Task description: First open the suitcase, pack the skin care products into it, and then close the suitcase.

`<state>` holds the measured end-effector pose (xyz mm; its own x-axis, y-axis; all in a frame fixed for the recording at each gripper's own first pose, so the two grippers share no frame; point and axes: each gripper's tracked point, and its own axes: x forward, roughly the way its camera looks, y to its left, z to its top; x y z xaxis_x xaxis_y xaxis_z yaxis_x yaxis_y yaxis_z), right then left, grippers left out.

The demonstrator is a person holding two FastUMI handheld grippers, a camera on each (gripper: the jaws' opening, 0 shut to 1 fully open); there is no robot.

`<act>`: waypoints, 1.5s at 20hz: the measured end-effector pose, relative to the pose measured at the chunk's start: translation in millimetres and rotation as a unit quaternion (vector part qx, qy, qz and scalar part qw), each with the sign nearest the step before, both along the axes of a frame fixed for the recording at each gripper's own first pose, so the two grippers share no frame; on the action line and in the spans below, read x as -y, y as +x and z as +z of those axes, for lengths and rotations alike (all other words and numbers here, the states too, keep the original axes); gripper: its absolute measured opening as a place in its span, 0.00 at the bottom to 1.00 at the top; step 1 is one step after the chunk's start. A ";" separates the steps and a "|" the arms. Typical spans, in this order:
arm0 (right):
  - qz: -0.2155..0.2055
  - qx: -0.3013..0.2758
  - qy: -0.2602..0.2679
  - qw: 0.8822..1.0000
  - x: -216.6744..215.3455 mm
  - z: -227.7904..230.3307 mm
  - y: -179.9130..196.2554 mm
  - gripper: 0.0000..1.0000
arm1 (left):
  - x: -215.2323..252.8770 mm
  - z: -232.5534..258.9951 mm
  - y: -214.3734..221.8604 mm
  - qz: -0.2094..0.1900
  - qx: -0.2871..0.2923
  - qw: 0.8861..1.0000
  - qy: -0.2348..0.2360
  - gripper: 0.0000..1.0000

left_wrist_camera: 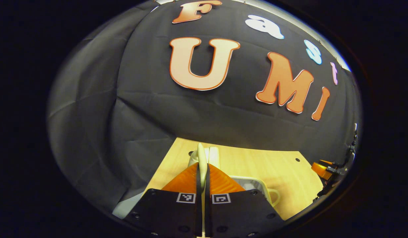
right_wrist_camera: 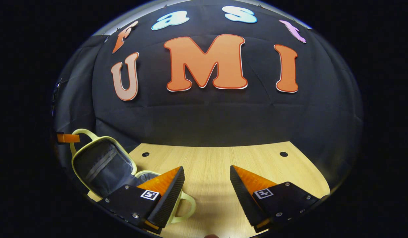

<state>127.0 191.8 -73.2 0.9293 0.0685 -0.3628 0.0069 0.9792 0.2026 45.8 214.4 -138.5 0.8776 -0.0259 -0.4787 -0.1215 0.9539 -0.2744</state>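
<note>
The left gripper (left_wrist_camera: pixel 203 172) is clamped on the raised lid edge (left_wrist_camera: pixel 201 155) of the suitcase (right_wrist_camera: pixel 103 165), which is seen lying open at the table's (right_wrist_camera: pixel 217 158) left side. The right gripper (right_wrist_camera: pixel 207 181) is held wide apart and empty above bare wood, near the case's handle (right_wrist_camera: pixel 187 206).

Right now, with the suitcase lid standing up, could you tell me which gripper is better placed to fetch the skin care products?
Probably the right gripper: its fingers are spread open with nothing between them, above the bare table. The left gripper is shut on the edge of the suitcase lid, holding it up.
</note>
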 end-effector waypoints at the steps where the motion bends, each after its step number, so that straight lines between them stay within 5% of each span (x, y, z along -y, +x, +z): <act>1: 0.001 0.002 0.000 1.000 2.9 -1.2 -1.1 0.89 | 13.7 6.8 2.1 -0.008 0.005 1.000 -0.001 0.04; 10: 0.023 -0.017 -0.007 1.000 31.7 -25.6 -13.4 0.91 | 146.2 18.6 13.5 -0.088 0.008 0.996 -0.016 0.04; 24: 0.007 -0.031 -0.028 0.999 85.7 -53.5 -40.7 0.92 | 327.4 -91.6 9.0 -0.202 -0.078 0.973 -0.078 0.04; 30: 0.007 -0.036 -0.034 0.999 94.2 -57.1 -46.6 0.93 | 350.6 -128.3 6.9 -0.224 -0.111 0.968 -0.008 0.05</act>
<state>80.4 97.6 -130.3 0.9002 0.0547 -0.4321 0.0044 0.9909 0.1345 52.6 -136.2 -266.7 0.6521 -0.3886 -0.6510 0.2454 0.9206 -0.3037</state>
